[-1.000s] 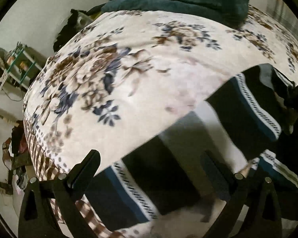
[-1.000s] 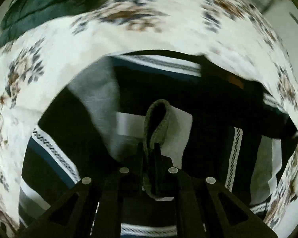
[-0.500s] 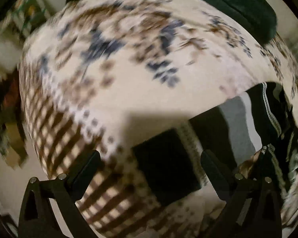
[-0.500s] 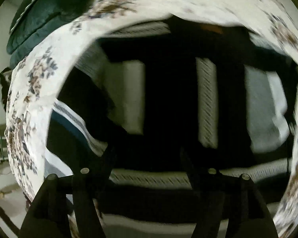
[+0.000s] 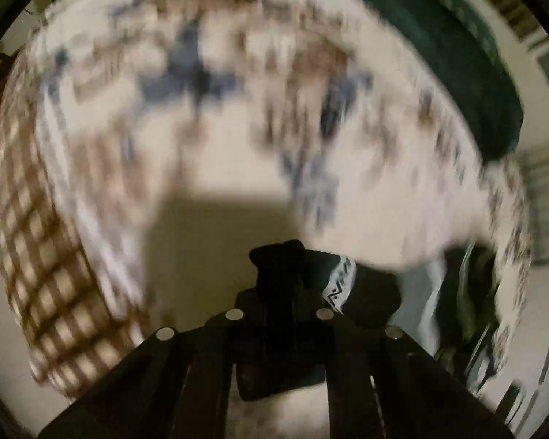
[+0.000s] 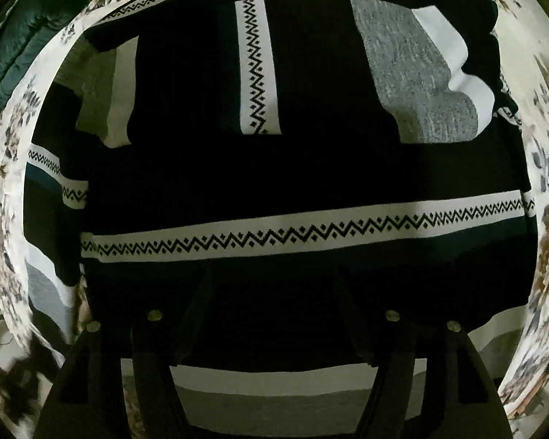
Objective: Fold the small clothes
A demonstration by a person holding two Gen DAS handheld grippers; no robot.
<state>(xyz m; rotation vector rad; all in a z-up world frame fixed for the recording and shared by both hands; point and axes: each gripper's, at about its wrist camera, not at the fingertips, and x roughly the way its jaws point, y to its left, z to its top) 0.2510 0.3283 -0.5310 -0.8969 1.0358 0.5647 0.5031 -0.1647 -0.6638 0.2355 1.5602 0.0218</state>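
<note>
Right now the left claw (image 5: 280, 294) is clamped on a bunched black edge of the sweater (image 6: 303, 168), which trails off to the right over the floral bed cover (image 5: 216, 168); that view is heavily blurred. Seen from the right wrist, the black sweater with white zigzag bands lies spread flat on the bed, filling most of the view. Above its near hem, the right claw (image 6: 274, 314) stands wide apart, gripping nothing. A dark green blanket (image 5: 454, 51) lies at the far side.

Floral bedspread (image 5: 238, 168), dark-green pillow (image 5: 457, 55)
</note>
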